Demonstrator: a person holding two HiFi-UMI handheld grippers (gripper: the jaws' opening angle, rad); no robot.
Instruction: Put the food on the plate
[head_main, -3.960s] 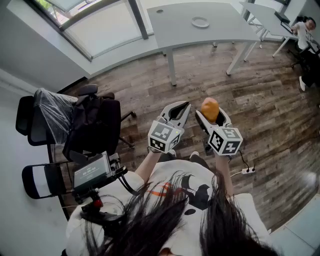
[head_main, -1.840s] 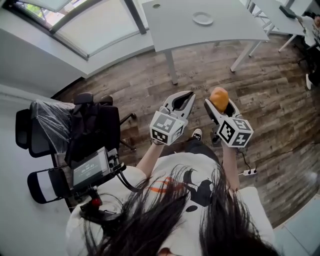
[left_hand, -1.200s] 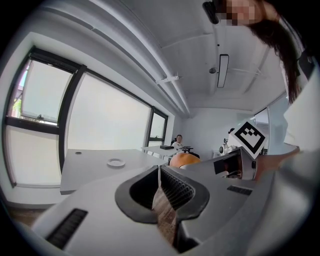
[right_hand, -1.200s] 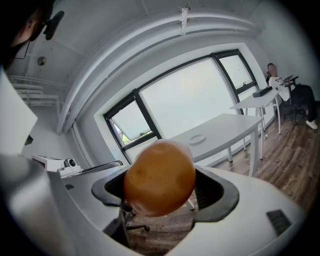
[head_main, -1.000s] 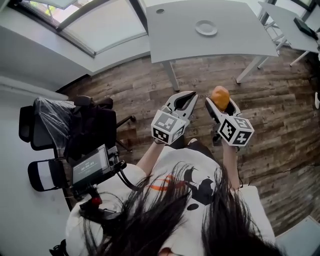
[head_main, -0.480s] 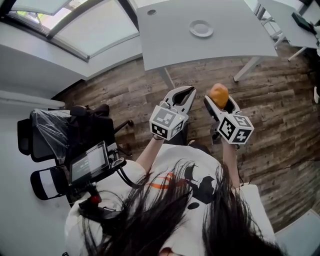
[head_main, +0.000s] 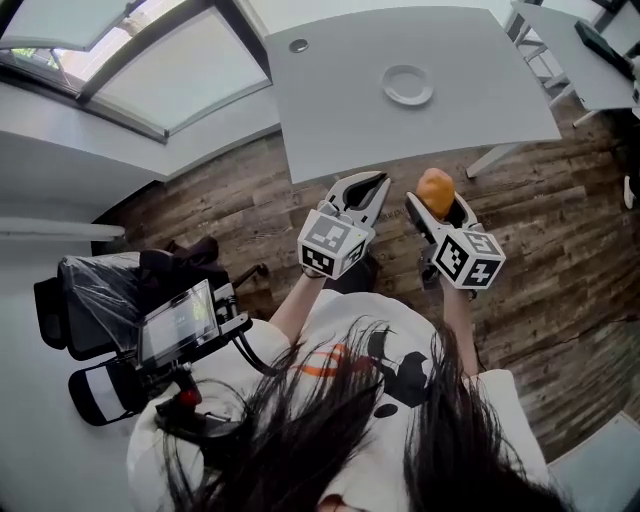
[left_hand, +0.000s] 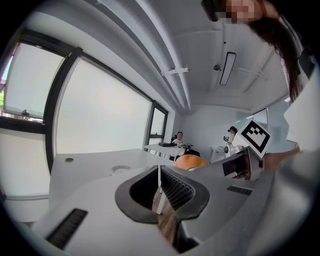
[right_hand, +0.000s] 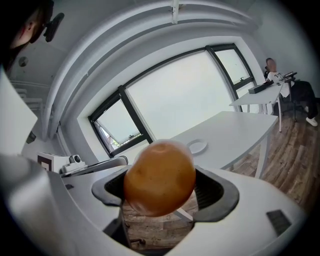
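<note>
Looking down on wood-plank floor (head_main: 560, 230), with a grey tabletop (head_main: 330, 110) just ahead, its near edge lying a little beyond both gripper tips. Holding the food (head_main: 436, 190), an orange-brown oval, in the right gripper (head_main: 437, 200), pinching it by its sides between the ribbed pads, in the air over the floor and short of the tabletop. Pointing the food's long axis along the jaws toward the tabletop, its far end reaching past the tips in the head view, and showing almost round, end-on, in the right gripper view. Holding the left gripper (head_main: 378, 182) just beside the right one, aiming the same way, jaws pressed together at the tips with nothing between them. Facing the plate (head_main: 408, 85), small, white and round, lying flat well in from the near edge, ahead of the two grippers. Leaving bare grey surface all round the plate, out to every edge, with only a small round hole (head_main: 299, 45) near the far left corner, well apart from it. Passing a chair (head_main: 95, 290) draped in clear plastic on the left, near a small screen (head_main: 178, 322). Showing a second table (head_main: 590, 50) off to the right, apart from the first.
</note>
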